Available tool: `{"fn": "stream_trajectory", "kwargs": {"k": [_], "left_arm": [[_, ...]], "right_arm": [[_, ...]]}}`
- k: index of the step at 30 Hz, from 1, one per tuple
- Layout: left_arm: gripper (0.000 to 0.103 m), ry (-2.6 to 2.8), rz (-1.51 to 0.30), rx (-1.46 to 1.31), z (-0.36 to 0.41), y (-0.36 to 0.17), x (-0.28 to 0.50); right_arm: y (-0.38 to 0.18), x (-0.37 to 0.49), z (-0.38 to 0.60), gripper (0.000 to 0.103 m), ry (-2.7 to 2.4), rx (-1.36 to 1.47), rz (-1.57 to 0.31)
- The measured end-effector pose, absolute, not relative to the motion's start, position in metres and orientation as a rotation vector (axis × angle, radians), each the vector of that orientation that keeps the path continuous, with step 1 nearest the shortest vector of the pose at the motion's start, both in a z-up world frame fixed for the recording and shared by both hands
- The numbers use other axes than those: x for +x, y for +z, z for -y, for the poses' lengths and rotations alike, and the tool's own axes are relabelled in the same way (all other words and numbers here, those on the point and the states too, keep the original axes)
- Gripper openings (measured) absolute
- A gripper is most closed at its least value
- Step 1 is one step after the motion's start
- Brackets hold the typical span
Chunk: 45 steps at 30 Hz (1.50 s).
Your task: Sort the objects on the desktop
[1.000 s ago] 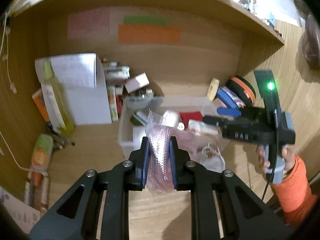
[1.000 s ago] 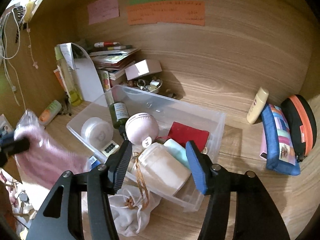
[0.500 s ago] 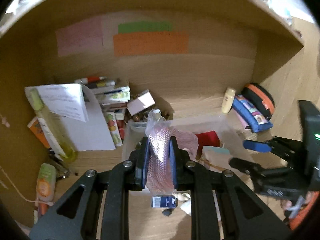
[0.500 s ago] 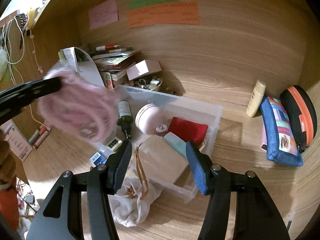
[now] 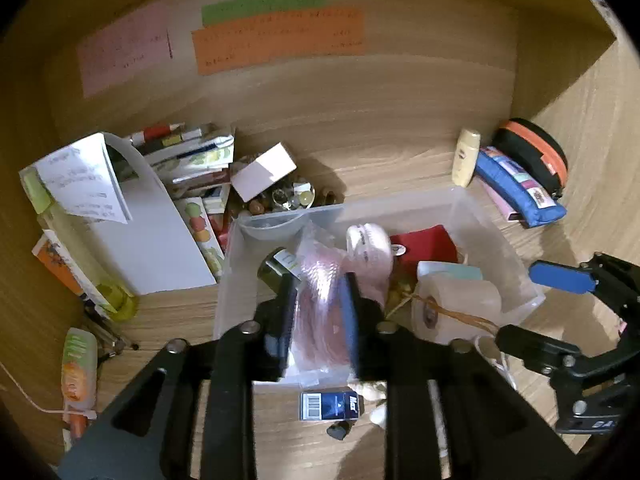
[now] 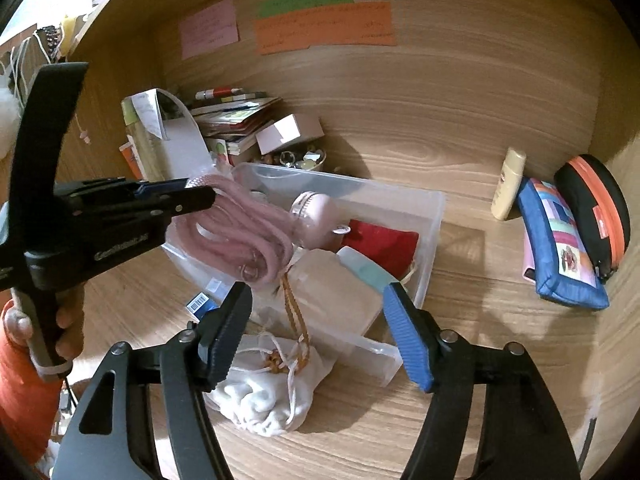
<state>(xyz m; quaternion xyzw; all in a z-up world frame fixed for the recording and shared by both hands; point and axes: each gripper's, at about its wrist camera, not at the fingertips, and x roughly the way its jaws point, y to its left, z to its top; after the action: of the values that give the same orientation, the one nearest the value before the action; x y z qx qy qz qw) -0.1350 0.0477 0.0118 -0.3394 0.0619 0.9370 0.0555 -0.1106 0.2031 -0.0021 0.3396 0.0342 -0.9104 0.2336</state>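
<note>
Left gripper [image 6: 200, 194] over clear bin [image 6: 434, 216], jaws opening, bagged pink cord [image 6: 240, 232] between the pads, hanging above bin's left end. Right gripper [image 6: 316, 332] empty, jaws opening wider, near bin's front edge above white drawstring pouch [image 6: 260, 392].

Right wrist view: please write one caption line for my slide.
Left gripper, jaws opening, carries bagged pink cord above clear bin.

Both grippers are black frames with triangular cut-outs and silver screws. The right gripper [image 6: 316, 330] carries one ribbed black pad and one ribbed blue pad. The left gripper [image 6: 200, 196] bears pale lettering; the hand [image 6: 60, 332] wears an orange sleeve [image 6: 20, 400].
</note>
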Motion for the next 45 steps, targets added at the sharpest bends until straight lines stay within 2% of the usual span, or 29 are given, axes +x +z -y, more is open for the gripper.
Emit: {"fn": "stream_trajectory", "kwargs": {"k": [1, 3, 6, 7, 9, 16, 17, 20, 28, 31, 35, 45], "left_arm": [[0.040, 2.857, -0.195, -1.022, -0.047, 0.013, -0.132], [0.059, 2.885, -0.202, -0.991, -0.044, 0.017, -0.124], [0.060, 2.893, -0.187, -0.965, -0.037, 0.022, -0.112], [0.061, 2.898, -0.176, -0.958, -0.033, 0.024, -0.107], [0.069, 2.904, -0.150, -0.942, -0.026, 0.027, -0.098], [0.075, 2.933, -0.105, -0.931, -0.006, 0.024, -0.072], [0.077, 2.943, -0.106, -0.932, -0.004, 0.022, -0.067], [0.094, 2.988, -0.112, -0.938, 0.001, 0.018, -0.060], [0.098, 2.936, -0.073, -1.024, 0.012, -0.004, -0.046], [0.098, 2.907, -0.046, -1.085, 0.018, -0.021, -0.046], [0.098, 2.866, -0.005, -1.195, 0.024, -0.049, -0.049], [0.098, 2.779, -0.011, -1.266, 0.019, -0.070, -0.063]], "right_arm": [[-0.002, -0.108, -0.202, 0.067, -2.513, 0.926, -0.091], [-0.003, -0.104, -0.199, 0.070, -2.537, 0.920, -0.087], [-0.003, -0.094, -0.197, 0.081, -2.557, 0.898, -0.068], [-0.003, -0.091, -0.196, 0.081, -2.563, 0.895, -0.065], [-0.003, -0.084, -0.195, 0.081, -2.577, 0.892, -0.059], [-0.012, -0.069, -0.197, 0.081, -2.565, 0.952, 0.004], [-0.014, -0.068, -0.199, 0.081, -2.564, 0.966, 0.023], [-0.017, -0.063, -0.201, 0.081, -2.576, 0.985, 0.050], [-0.026, -0.052, -0.197, 0.081, -2.593, 1.034, 0.006], [-0.034, -0.045, -0.189, 0.081, -2.598, 1.049, -0.058], [-0.049, -0.044, -0.183, 0.082, -2.547, 1.105, -0.048], [-0.079, -0.080, -0.146, 0.083, -2.518, 1.276, -0.135]]}}
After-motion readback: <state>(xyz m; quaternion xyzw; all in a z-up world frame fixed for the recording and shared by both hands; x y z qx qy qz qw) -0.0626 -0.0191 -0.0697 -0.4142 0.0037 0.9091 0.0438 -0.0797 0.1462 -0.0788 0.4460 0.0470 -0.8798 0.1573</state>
